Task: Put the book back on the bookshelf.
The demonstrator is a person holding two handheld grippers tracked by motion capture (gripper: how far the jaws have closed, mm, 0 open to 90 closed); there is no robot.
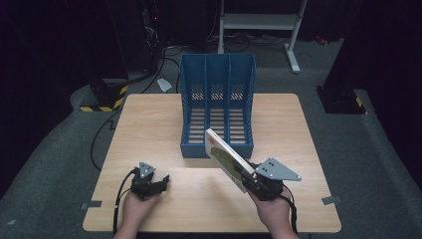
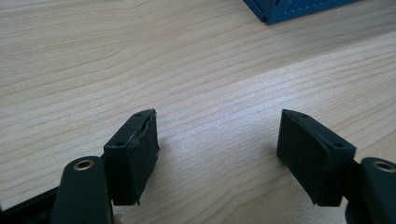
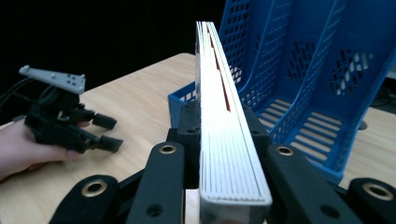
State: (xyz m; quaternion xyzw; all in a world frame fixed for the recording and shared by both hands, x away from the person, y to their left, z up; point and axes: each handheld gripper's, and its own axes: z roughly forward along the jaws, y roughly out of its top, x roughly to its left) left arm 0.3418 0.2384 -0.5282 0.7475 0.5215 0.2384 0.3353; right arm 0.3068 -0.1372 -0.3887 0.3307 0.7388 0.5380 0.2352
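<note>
Thin flat book (image 1: 226, 157) between right gripper (image 1: 250, 180) fingers (image 3: 289, 186)

Black-and-yellow striped base (image 1: 106, 97) and white metal frame (image 1: 259, 22) on grey floor beyond the table.

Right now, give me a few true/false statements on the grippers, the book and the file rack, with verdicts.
1. The right gripper is shut on a book. True.
2. The left gripper holds a pen. False: its jaws stand apart with nothing between them, over bare table.
3. The book already stands in the middle slot of the blue file rack. False: it is held tilted in front of the rack, outside the slots.
4. All three slots of the rack are empty. True.
5. The rack lies on the floor beside the table. False: it stands on the table's far half.
</note>
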